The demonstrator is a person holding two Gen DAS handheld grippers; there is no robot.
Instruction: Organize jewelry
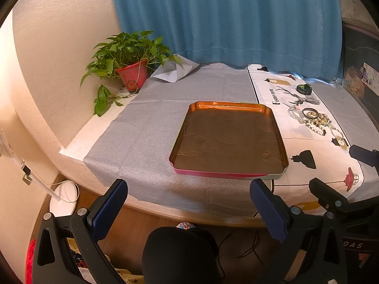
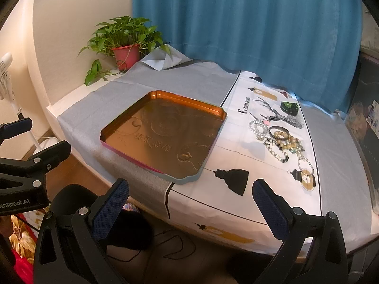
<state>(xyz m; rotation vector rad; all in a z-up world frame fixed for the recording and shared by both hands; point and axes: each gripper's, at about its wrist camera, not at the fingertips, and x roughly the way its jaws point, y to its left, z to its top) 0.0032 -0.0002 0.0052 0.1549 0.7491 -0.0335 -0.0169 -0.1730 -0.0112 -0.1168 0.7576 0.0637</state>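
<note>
A shallow copper-coloured tray with a pink outer wall sits empty on the grey cloth; it also shows in the right wrist view. A heap of beaded bracelets and necklaces lies on the white printed cloth to the tray's right, and also shows in the right wrist view. My left gripper is open and empty, hovering before the table's front edge, near the tray. My right gripper is open and empty, before the front edge, well short of the jewelry.
A potted green plant in a red pot stands at the back left corner. A small green and black box lies behind the jewelry. A blue curtain hangs behind the table. A black stool and cables are on the floor below.
</note>
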